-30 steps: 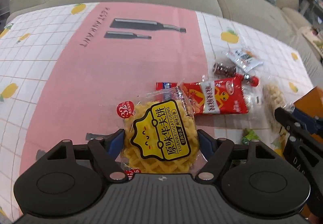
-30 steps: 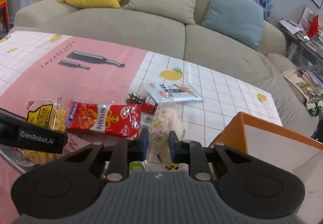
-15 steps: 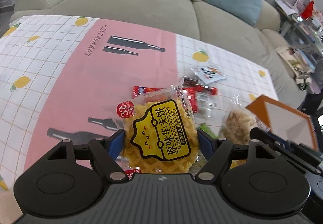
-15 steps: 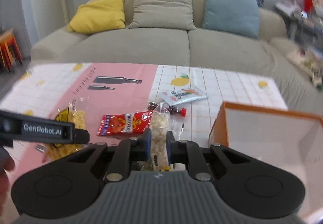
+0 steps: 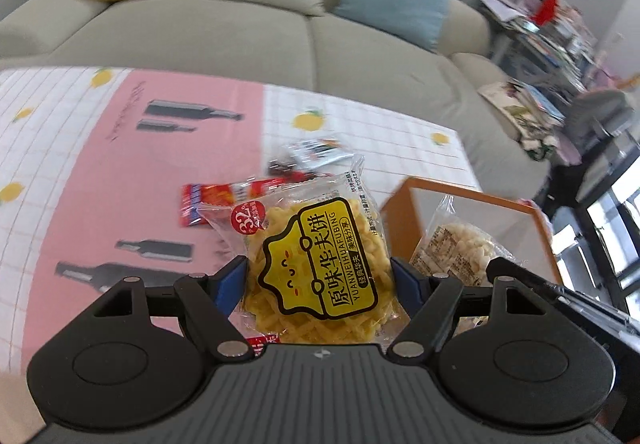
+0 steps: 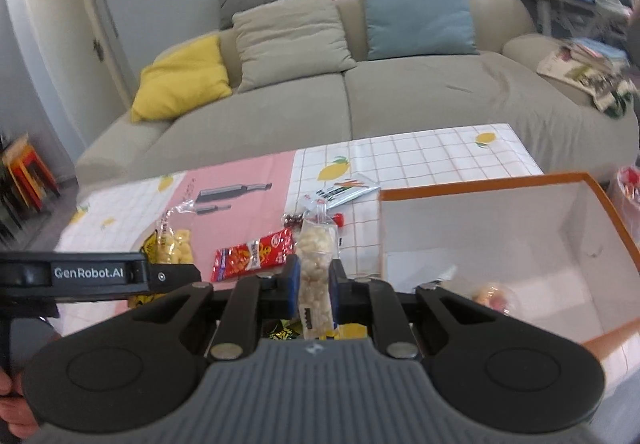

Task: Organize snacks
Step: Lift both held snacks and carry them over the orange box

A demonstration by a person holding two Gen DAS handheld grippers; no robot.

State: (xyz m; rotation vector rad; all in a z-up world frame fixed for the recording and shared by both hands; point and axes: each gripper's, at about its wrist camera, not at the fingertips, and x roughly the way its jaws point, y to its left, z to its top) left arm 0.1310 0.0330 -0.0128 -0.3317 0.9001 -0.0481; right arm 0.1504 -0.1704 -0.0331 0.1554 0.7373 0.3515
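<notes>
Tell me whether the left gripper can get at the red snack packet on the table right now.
Probably not: the left gripper is shut on a waffle packet, so it can't take the red packet.

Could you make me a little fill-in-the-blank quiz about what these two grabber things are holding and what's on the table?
1. The left gripper is shut on a waffle snack pack with a ____ label.
2. The right gripper grips a clear bag of ____ puffs.
3. The box beside the table has an ____ rim.
4. A ____ snack packet lies on the tablecloth.

Missing words: yellow; pale; orange; red
</notes>
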